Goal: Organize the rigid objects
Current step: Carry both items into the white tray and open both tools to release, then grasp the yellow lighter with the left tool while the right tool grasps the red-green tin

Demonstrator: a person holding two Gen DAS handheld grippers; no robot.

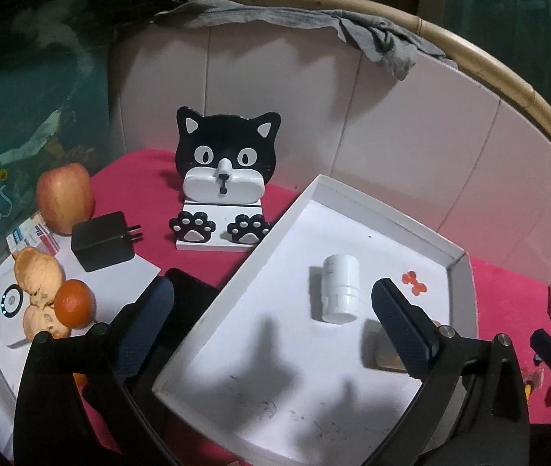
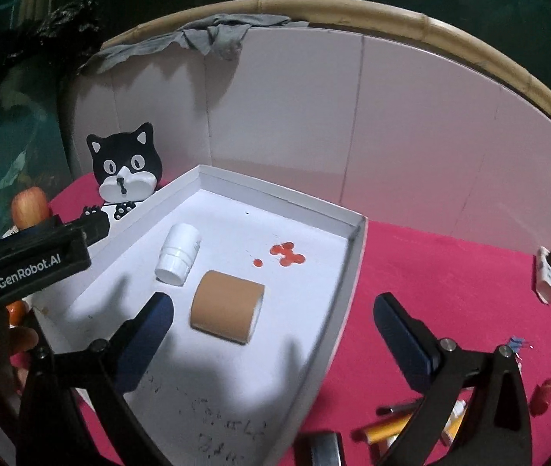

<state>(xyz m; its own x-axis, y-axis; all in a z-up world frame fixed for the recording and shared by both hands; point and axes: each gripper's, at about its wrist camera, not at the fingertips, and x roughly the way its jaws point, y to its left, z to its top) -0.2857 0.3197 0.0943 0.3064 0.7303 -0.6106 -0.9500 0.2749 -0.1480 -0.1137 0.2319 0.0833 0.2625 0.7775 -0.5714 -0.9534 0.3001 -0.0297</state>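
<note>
Two hand-held grippers sit in my feeds over a bench [image 2: 450, 272] covered in bright pink cloth. Behind it stands a pale panelled wall topped by a curved bamboo rail [image 1: 489, 62], with a grey rag [image 1: 372, 35] draped over the edge; the room beyond is dark.

On the cloth lies a shallow white tray [image 1: 337, 190], its corner turned toward me. Inside it lies a white cylindrical bottle [image 1: 340, 289] on its side, near the middle. Just beside it, closer to me in the right wrist view, a tan roll of tape [image 2: 226, 306] also lies on its side. A cluster of small red pieces [image 2: 287, 254] sits farther back, toward the tray's right wall.

Behind the tray's left edge stands a black-and-white cat figure [image 1: 225, 163] with paws on a white base. Left of that I see an apple [image 1: 65, 198], a black charger [image 1: 100, 246], an orange [image 1: 75, 303] and some baked pieces on white paper.

My left hand-held gripper [image 1: 271, 318] hangs over the tray's near left side, jaws spread wide with nothing between them. My right hand-held gripper [image 2: 271, 318] is equally wide and empty, one finger over the tray, the other over the pink cloth. Pencils [image 2: 391, 427] lie near its lower right.
</note>
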